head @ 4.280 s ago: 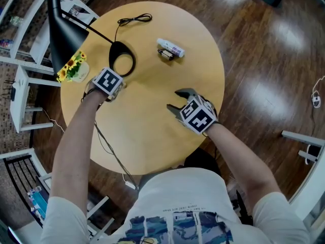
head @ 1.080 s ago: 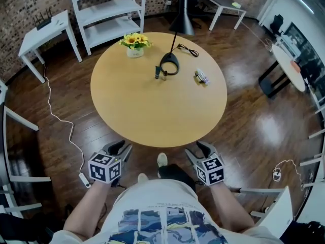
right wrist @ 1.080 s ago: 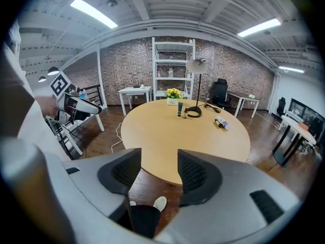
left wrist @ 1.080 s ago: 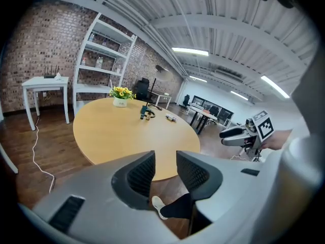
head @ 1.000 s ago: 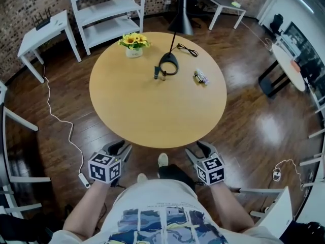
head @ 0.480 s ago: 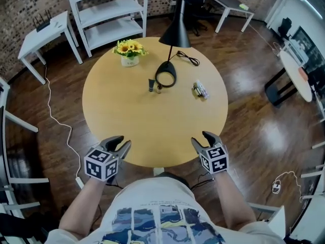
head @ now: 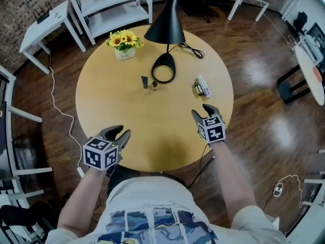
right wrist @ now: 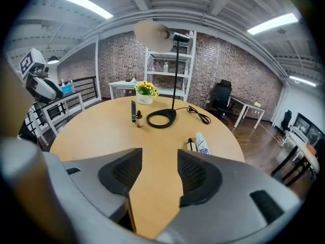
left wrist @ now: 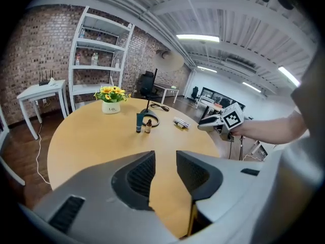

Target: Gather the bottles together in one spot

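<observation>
Holding both grippers empty at the near edge of the table (head: 152,136), we keep the left gripper (head: 121,133) half apart and the right gripper (head: 202,111) wide, its jaws just closing slightly. Two standing bottles (head: 144,81) are at the far middle and two lying bottles (head: 203,85) at the right. We judge the right gripper must reach those next.

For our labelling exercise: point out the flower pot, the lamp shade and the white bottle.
flower pot (head: 125,54), head view, white side
lamp shade (head: 166,30), head view, black cone
white bottle (head: 204,85), head view, mid-body
</observation>
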A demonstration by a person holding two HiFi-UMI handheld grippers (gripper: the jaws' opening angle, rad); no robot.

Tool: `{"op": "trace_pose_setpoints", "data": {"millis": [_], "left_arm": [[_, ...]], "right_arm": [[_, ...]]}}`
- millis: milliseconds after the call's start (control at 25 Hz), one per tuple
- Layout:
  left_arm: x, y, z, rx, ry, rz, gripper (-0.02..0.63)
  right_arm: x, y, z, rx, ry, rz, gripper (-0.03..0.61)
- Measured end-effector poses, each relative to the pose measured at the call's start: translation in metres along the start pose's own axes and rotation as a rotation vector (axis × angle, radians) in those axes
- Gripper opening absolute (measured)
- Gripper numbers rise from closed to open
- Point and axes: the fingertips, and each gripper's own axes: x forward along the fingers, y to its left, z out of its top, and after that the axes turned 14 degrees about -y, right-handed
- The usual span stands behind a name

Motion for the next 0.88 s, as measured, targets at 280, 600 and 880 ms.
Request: {"op": "trace_pose_setpoints", "data": {"millis": [280, 600, 880], "left_arm": [[0.053, 0.0, 0.003, 0.023, 0.056, -0.048, 0.129], [0.083, 0.007, 0.0, 0.034, 0.088, -0.102, 0.129], [0.097, 0.01, -0.01, 0.029, 0.112, -0.132, 0.129]], "right_arm": [[0.068, -0.042, -0.016, -0.005, 0.041, -0.036, 0.226], [0.123, -0.08, -0.041, 0.007, 0.127, -0.093, 0.205], [0.154, -0.101, -0.061, -0.014, 0.19, -0.144, 0.189]]}}
